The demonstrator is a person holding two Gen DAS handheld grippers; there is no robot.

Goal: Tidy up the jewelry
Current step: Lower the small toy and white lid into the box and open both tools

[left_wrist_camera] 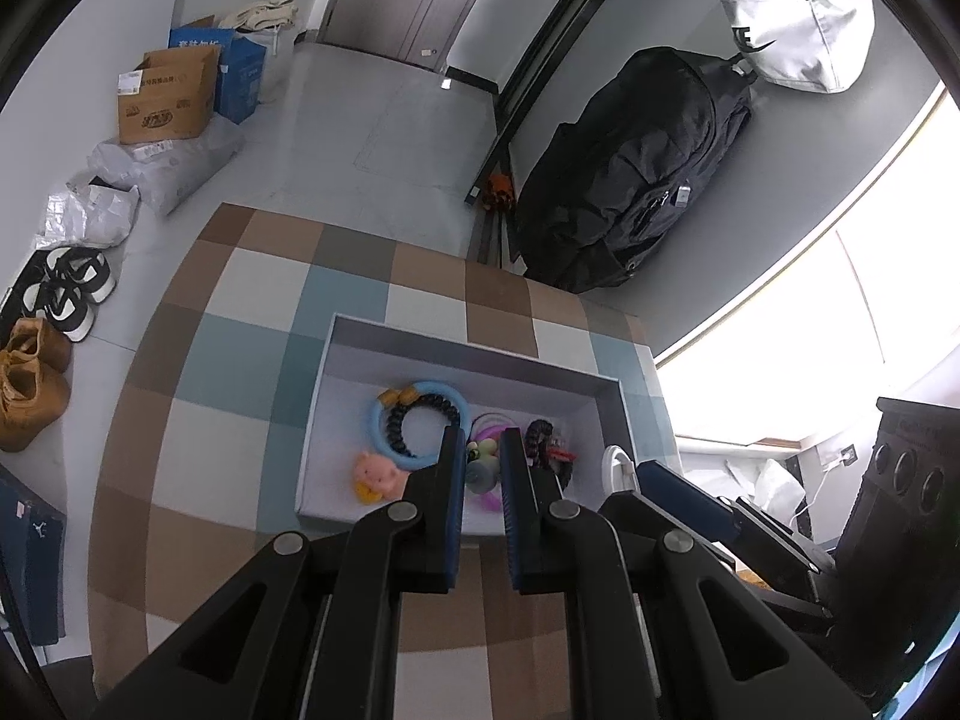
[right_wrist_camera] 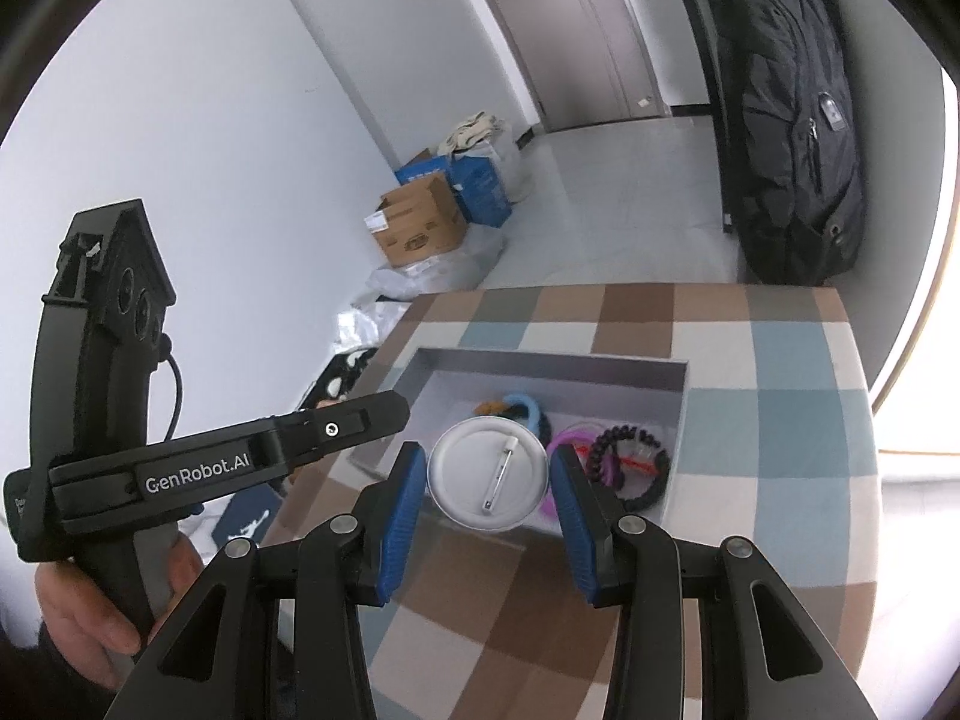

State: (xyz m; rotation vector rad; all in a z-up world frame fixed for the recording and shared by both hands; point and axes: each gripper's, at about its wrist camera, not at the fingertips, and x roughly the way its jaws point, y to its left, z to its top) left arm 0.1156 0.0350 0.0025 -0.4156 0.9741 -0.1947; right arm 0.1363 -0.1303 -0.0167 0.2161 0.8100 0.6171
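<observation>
Right wrist view: right gripper (right_wrist_camera: 487,480) clamped on round pin badge (right_wrist_camera: 487,483), pin side up, above near edge of grey box (right_wrist_camera: 558,363) on checked table (right_wrist_camera: 780,420). Carry badge toward 12 o'clock, to bare floor of box at about 11 o'clock, away from purple ring (right_wrist_camera: 567,435) and black bead bracelet (right_wrist_camera: 630,468) at 2 o'clock. Lower flat, then loosen. Left gripper (left_wrist_camera: 483,450) closed, holding nothing; keep aside at 9 o'clock, clear of blue ring (left_wrist_camera: 384,420).
</observation>
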